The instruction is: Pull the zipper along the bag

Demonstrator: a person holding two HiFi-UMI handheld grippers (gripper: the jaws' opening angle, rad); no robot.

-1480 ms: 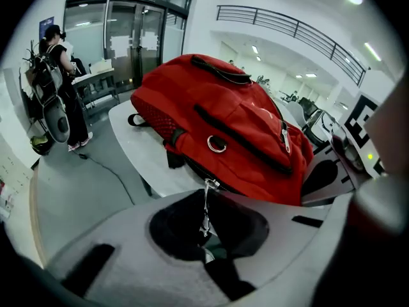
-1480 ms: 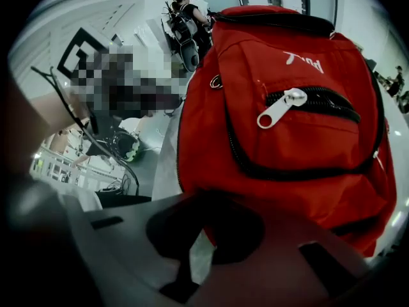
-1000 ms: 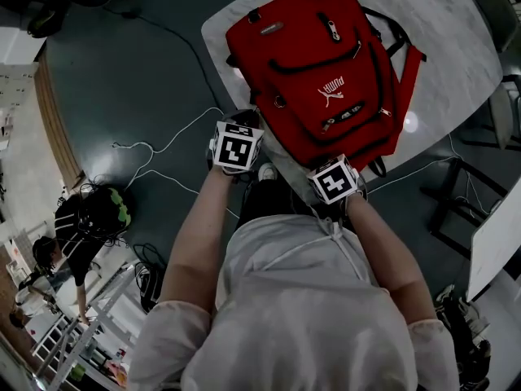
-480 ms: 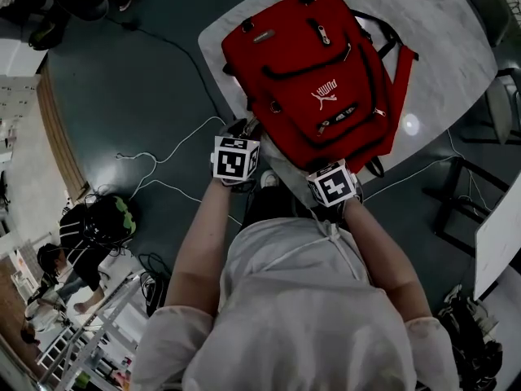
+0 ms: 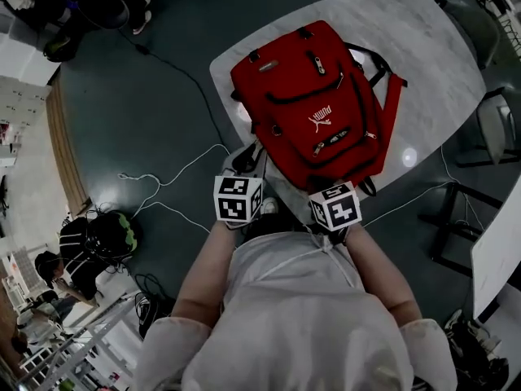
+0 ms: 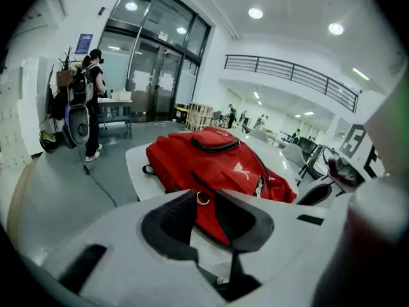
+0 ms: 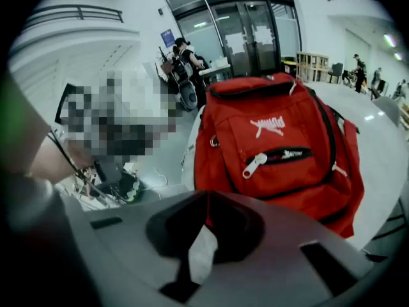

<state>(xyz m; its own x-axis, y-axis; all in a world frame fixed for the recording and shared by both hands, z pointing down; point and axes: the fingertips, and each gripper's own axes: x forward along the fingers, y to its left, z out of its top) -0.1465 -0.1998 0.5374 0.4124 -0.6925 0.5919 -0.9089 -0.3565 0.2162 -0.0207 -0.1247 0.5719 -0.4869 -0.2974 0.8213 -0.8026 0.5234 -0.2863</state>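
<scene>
One red backpack lies flat, front up, on one pale marble-patterned table. Its carry handle points away from the person and its base sits at the table's near edge. Whether anything is inside its pockets cannot be told. Three pale zipper pulls show in the right gripper view, and the largest hangs at the left end of the front pocket's dark zipper band. One metal ring sits on the bag's near corner.

There are two grippers, each bearing one marker cube, held side by side in front of the person, just short of the bag and apart from it. The left gripper has its jaws apart. They have just swung open and eased back a little. Nothing is clamped, and only the bag's corner shows through the gap beyond them. The right gripper has its jaws together at the tips, with a thin red sliver in the slit.

White cables trail over the dark floor. One person stands by the glass doors, and another crouches on the floor.
</scene>
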